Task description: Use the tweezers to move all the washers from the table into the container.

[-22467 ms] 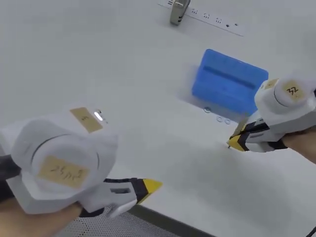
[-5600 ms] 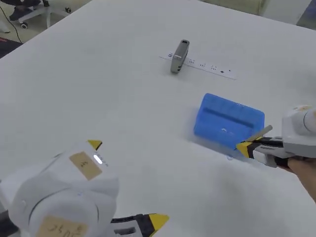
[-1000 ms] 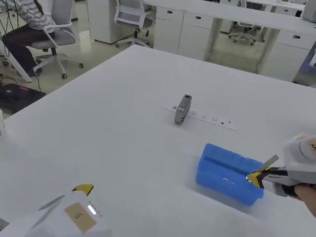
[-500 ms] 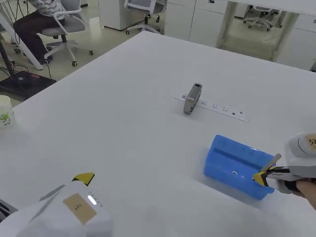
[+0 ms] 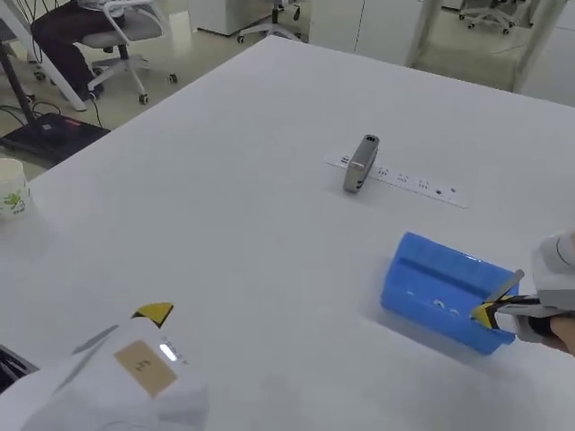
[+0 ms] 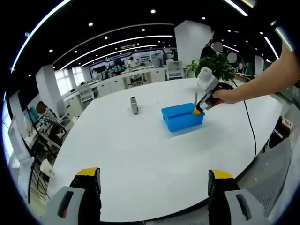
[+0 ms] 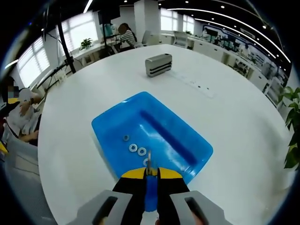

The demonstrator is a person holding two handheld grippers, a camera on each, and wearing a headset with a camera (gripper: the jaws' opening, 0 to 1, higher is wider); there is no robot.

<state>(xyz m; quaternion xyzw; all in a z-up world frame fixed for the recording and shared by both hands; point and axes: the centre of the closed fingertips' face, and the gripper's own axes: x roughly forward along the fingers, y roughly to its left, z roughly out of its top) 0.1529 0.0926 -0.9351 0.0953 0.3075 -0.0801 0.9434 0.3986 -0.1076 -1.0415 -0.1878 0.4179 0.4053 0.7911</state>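
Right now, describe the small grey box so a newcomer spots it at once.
Start at the white table, then find the blue container. Past it lies a flat white socket strip; the grey box stands at one end of it, dull grey and upright where its neighbours are blue or flat white.

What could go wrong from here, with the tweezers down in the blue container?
1. A washer lies right at the tips of the tweezers. I can't tell whether it is released, so it might ride back out when they lift.
2. The right gripper hangs over the near wall of the container. Pulling back low could catch that wall and shove the container, jolting the other washers.
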